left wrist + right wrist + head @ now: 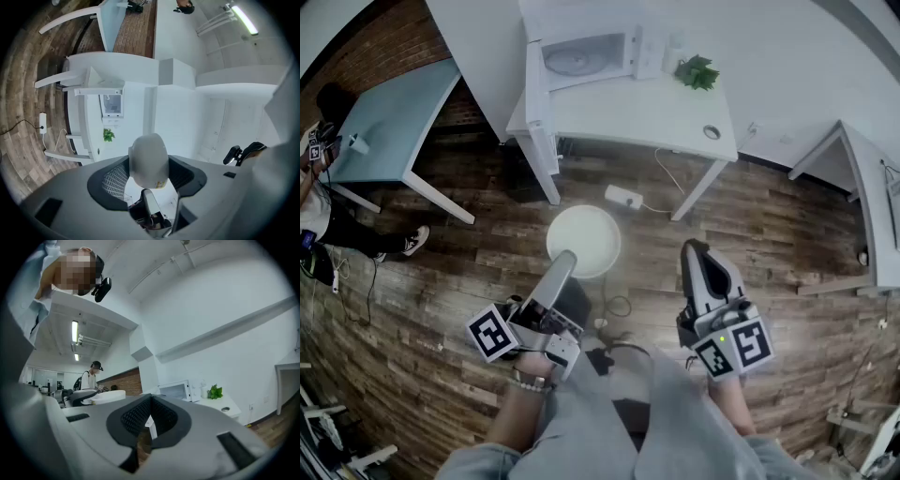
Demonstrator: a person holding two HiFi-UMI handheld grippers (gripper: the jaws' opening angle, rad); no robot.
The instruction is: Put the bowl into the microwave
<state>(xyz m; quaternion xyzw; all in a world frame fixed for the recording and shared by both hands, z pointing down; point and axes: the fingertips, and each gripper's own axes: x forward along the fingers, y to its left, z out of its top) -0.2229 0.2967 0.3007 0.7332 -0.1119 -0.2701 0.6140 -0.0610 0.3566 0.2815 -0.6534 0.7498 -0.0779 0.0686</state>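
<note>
A white bowl [583, 241] hangs above the wooden floor, with my left gripper [569, 255] shut on its near rim. In the left gripper view the bowl [149, 159] stands edge-on between the black pads. The white microwave [586, 56] sits at the back of a white table [647, 117], well beyond the bowl; its round turntable shows inside. The microwave [112, 104] is small and far off here, and it shows again as the microwave [174, 391] in the right gripper view. My right gripper [694, 251] is level to the right of the bowl, shut with nothing in it.
A green plant [697, 72] and a small round dish [712, 132] share the white table. A power strip [623, 197] with cable lies on the floor under it. A blue table [389, 122] and a seated person [323, 220] are at the left, another desk [872, 197] at the right.
</note>
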